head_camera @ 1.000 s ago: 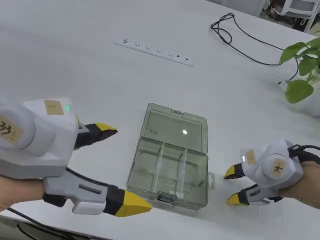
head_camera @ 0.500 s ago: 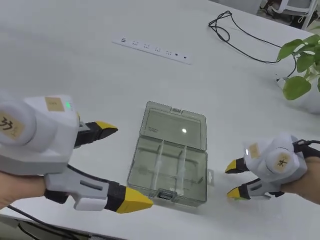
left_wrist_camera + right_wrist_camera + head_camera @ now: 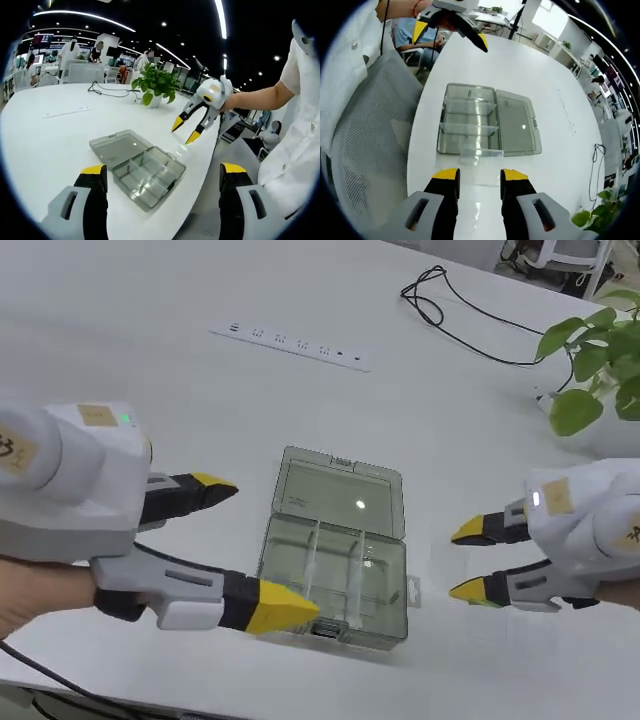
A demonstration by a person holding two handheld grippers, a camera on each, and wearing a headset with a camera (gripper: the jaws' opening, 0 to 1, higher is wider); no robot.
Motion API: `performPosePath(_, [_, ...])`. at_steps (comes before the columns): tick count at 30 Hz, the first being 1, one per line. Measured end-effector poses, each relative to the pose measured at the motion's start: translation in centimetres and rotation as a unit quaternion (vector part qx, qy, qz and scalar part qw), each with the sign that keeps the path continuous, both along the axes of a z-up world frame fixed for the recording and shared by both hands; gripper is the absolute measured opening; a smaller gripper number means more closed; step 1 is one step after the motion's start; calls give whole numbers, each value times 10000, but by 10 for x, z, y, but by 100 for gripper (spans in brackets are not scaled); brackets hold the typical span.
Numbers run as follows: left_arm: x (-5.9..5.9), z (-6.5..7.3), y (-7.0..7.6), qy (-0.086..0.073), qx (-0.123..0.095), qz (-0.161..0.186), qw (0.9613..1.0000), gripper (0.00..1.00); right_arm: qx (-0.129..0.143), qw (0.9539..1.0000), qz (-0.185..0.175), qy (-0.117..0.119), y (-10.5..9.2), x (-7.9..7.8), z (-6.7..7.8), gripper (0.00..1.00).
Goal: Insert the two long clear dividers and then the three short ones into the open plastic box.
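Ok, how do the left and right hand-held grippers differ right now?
The left hand-held gripper has its jaws spread wide; the right hand-held gripper has a much narrower gap. The left one is at the plastic box's left side, one tip overlapping its front corner in the head view; the right one is off the box's right side, clear of it. Shared: both are open, hold nothing, have yellow tips and point toward the box.

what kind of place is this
Likely an open-plan office: a long white table with a power strip, a potted plant, and other people beyond under ceiling strip lights.
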State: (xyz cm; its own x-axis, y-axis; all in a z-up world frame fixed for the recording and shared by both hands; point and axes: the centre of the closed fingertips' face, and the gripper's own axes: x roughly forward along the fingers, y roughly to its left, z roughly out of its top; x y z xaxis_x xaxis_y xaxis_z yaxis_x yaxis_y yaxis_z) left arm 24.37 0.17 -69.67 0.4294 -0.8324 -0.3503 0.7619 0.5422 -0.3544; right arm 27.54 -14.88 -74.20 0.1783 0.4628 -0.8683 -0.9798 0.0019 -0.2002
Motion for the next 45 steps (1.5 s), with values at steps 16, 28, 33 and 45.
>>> performPosePath(16, [-11,20,-45,1209,-996,22,9877,64,153,9978,445,-458,48,-40,50,33])
performPosePath(28, [-24,26,-74,2084,-1586,-130,9650,35,90,9955,611,-718,64,-54,65,33])
performPosePath(33, [-27,26,-81,2265,-1704,-178,9588,26,3,9946,635,-815,65,-55,67,33])
performPosePath(45, [-30,24,-88,2361,-1741,-236,9557,7,-134,9933,717,-896,66,-60,67,33])
